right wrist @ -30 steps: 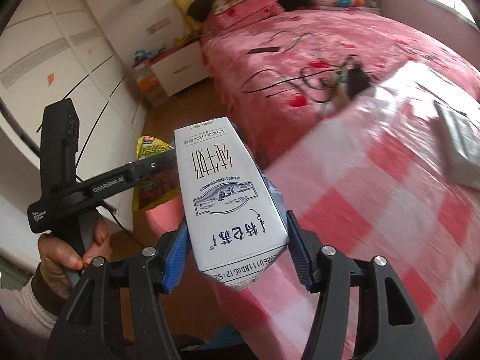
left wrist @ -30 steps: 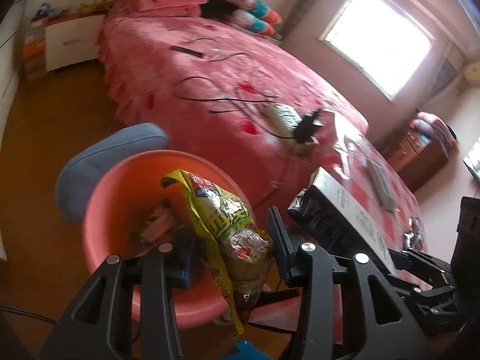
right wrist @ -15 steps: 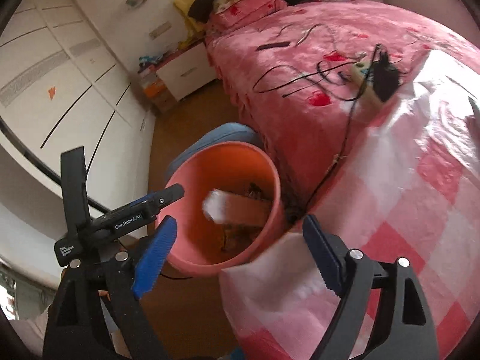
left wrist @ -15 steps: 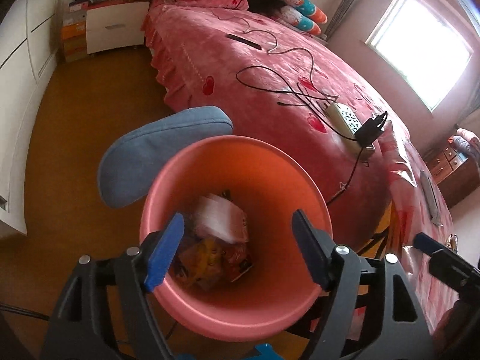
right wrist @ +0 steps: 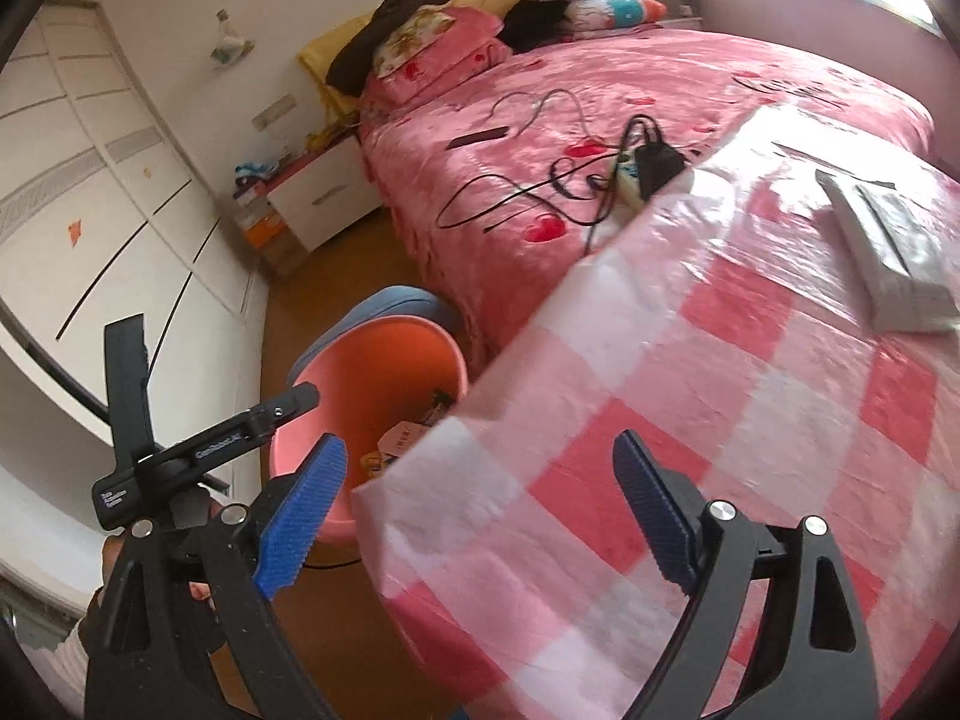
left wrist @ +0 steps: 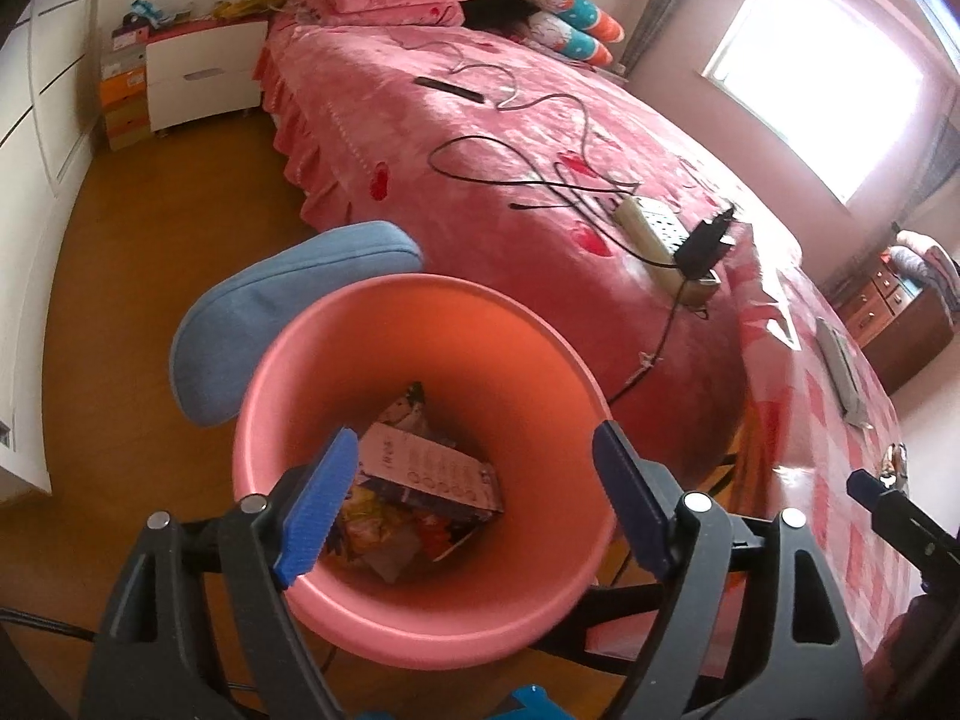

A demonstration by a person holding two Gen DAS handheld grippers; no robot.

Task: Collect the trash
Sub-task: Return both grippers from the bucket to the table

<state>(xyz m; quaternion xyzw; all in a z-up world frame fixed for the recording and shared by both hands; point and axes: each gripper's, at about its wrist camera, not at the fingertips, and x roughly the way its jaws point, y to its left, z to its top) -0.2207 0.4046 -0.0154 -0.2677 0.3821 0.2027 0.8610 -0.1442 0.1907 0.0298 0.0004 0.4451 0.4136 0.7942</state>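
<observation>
A pink plastic bin [left wrist: 480,354] stands on the wooden floor beside the bed. Inside it lie a white milk carton [left wrist: 432,474] and a yellow snack bag [left wrist: 372,522] among other wrappers. My left gripper [left wrist: 471,498] hangs right above the bin's mouth, its jaws opening with nothing between them. My right gripper [right wrist: 477,510] is over the corner of the pink checked tablecloth [right wrist: 690,390], its jaws also opening and empty. The bin [right wrist: 372,372] and carton [right wrist: 402,438] show to its left, partly hidden by the cloth.
A blue padded seat [left wrist: 288,300] sits against the bin's far side. The bed [left wrist: 480,138] carries a power strip [left wrist: 654,234], black cables and a remote. A grey flat box [right wrist: 888,246] lies on the table. A hand [right wrist: 102,600] holds the left gripper.
Both grippers have opened. The snack bag left the left gripper and the milk carton left the right one; both now lie in the bin. The right view has swung toward the table.
</observation>
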